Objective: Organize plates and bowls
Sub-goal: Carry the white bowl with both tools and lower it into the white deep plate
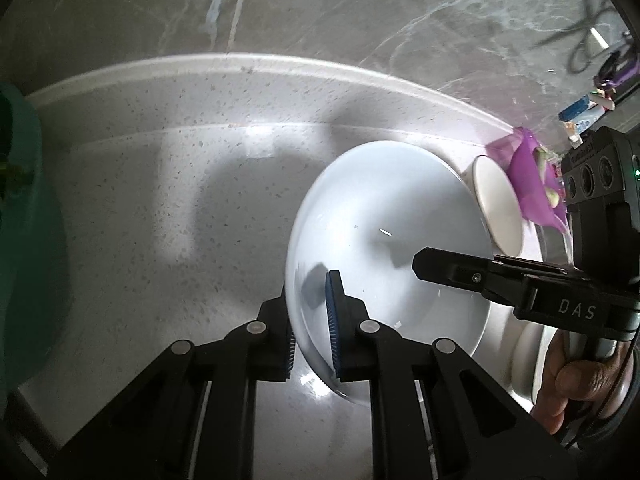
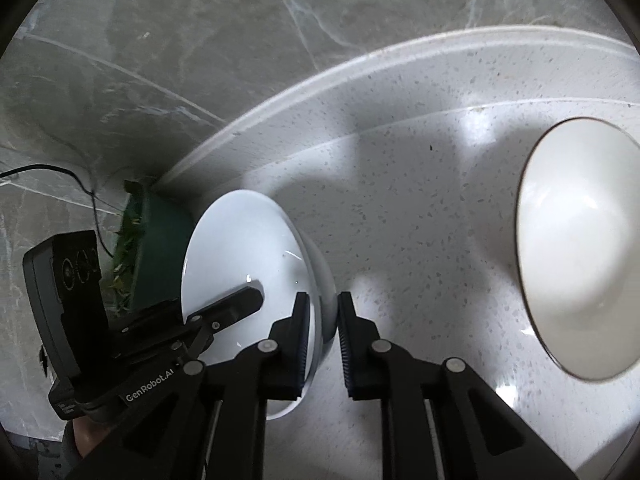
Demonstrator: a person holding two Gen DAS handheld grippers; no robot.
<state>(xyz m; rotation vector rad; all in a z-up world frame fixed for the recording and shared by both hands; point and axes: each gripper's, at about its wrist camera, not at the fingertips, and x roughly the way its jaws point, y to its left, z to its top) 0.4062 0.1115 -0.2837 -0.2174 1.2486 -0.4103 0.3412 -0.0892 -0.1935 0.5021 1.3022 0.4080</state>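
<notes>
While both grip pale-blue bowl [image 1: 384, 240] rim (opposite sides): left claw [image 1: 312, 320] clenched, right claw [image 2: 324, 344] clenched.

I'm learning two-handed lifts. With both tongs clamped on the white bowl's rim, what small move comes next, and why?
Probably a level lift straight up. The left tongs and right tongs pinch opposite sides of the white bowl's rim, so raising both together should keep it from tilting. The cream bowl sits apart on the speckled counter, perhaps its stacking spot.
</notes>
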